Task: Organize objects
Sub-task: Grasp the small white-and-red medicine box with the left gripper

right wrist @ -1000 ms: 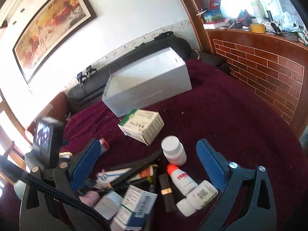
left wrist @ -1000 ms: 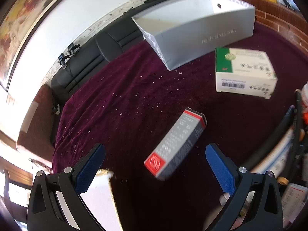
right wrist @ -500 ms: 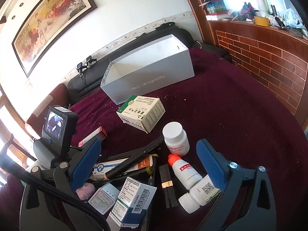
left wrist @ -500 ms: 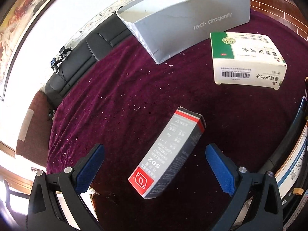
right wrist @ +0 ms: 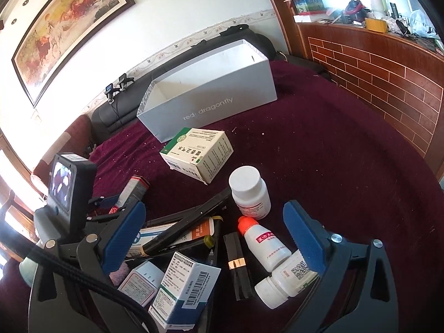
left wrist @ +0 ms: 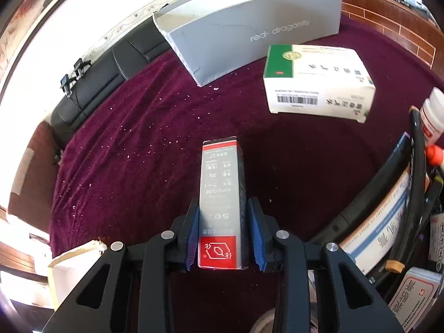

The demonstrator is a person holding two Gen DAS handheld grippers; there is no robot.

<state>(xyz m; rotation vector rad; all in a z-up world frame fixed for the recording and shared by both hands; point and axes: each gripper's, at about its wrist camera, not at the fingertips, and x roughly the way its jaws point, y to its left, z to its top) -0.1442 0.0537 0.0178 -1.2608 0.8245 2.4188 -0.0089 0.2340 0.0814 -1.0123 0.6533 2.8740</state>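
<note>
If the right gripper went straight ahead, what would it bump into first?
Probably the white plastic bottle with the white cap, standing between and just beyond the open right gripper fingers. The small white dropper bottle with the orange cap lies lower, maybe under its path; depth is unclear.

I'm reading "red dragonfly" on the grey box (left wrist: 249, 36) wall, both cams. Glue carton (left wrist: 220, 194) is showing "502" & "RAPID CURE", upside down. Other labels are looking Chinese, too small for me.
</note>
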